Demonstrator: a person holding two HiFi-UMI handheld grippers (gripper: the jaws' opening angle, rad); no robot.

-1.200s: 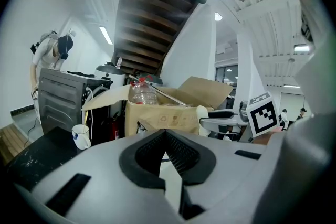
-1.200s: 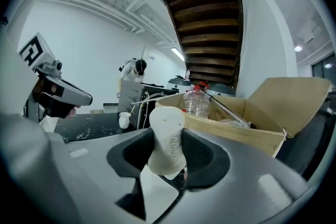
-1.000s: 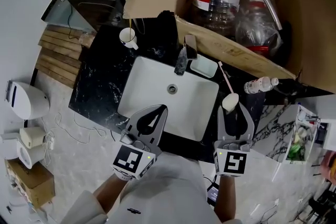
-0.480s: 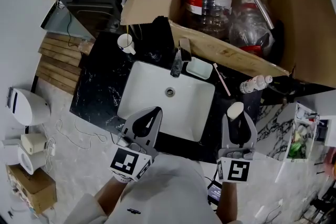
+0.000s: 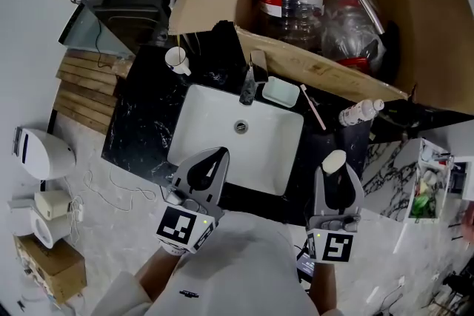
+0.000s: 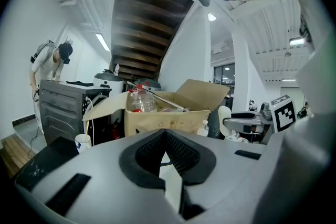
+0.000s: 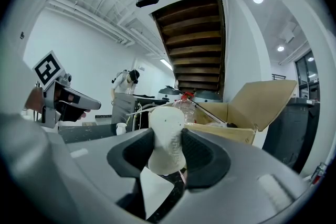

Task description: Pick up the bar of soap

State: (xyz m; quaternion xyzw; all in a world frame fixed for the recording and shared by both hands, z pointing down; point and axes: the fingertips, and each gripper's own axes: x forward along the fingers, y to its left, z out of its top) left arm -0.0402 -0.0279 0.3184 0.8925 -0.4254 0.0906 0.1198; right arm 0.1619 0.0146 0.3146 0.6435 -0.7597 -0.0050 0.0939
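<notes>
The bar of soap [image 5: 334, 160] is a cream oval, standing upright between the jaws of my right gripper [image 5: 335, 168], which is shut on it above the black counter's right front corner. In the right gripper view the bar of soap [image 7: 167, 128] fills the gap between the pads, and the right gripper [image 7: 168, 136] points up and away from the counter. My left gripper [image 5: 221, 153] hovers over the front rim of the white sink [image 5: 215, 122], jaws shut with nothing in them. The left gripper [image 6: 166, 131] shows its tips touching.
A pale green soap dish [image 5: 281, 92] and a pink toothbrush [image 5: 312, 106] lie behind the sink beside the faucet [image 5: 249, 85]. A cup [image 5: 177, 58] stands at the back left, a small bottle [image 5: 361, 114] at the right. A cardboard box [image 5: 326, 70] of plastic bottles stands behind.
My right gripper has drawn back with the soap, toward me and slightly right, away from the toothbrush. The left gripper has stayed over the sink's front rim.
</notes>
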